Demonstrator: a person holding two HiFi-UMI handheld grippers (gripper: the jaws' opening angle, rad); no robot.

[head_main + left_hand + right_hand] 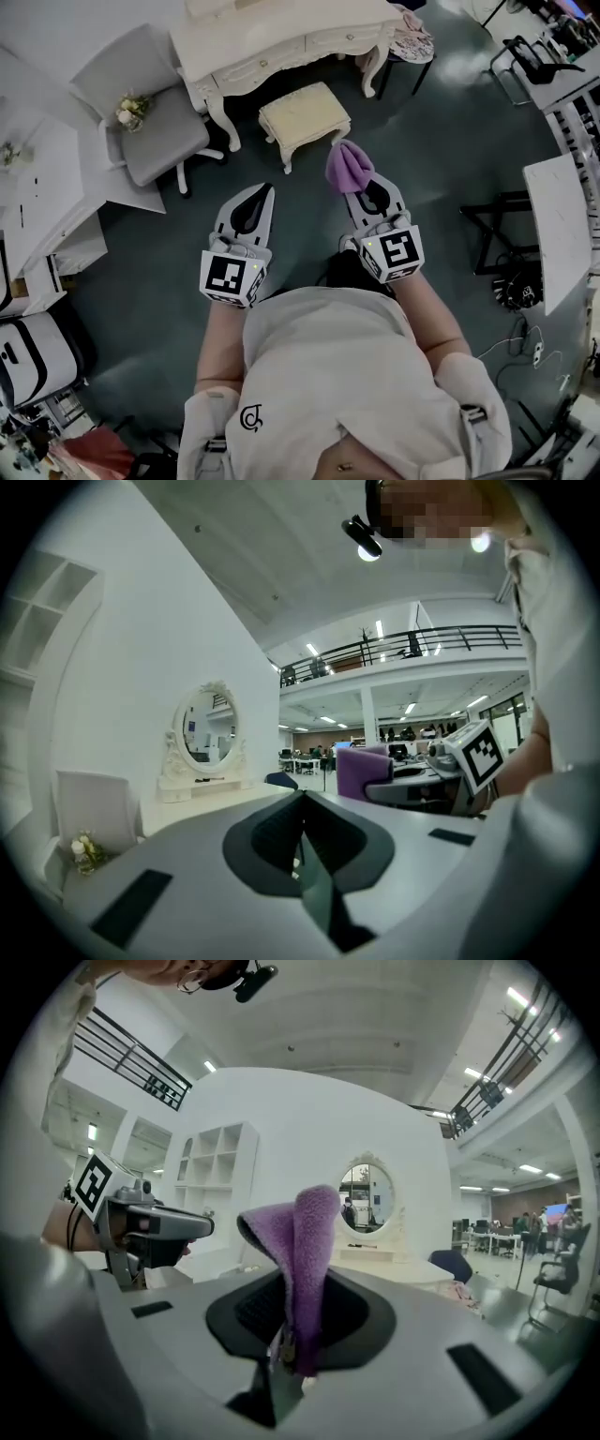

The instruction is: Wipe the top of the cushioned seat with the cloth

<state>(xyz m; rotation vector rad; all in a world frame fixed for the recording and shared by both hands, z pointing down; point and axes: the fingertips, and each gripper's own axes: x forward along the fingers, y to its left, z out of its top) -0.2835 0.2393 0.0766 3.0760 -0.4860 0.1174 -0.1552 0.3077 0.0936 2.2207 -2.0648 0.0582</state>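
Small flowers (131,110) lie on the grey chair (164,141) far left. Left gripper (263,193) is pressed together, holding nothing. Cream cushioned seat (305,114) stands by the dressing table (281,42). Right gripper (366,192) pinches the fuzzy purple cloth (349,167), bunched up, near the seat.

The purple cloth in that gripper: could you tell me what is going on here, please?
A person holds a gripper in each hand. The right gripper is shut on the purple cloth, in the air short of the cushioned seat. The left gripper is shut on nothing. Wiping has not begun.
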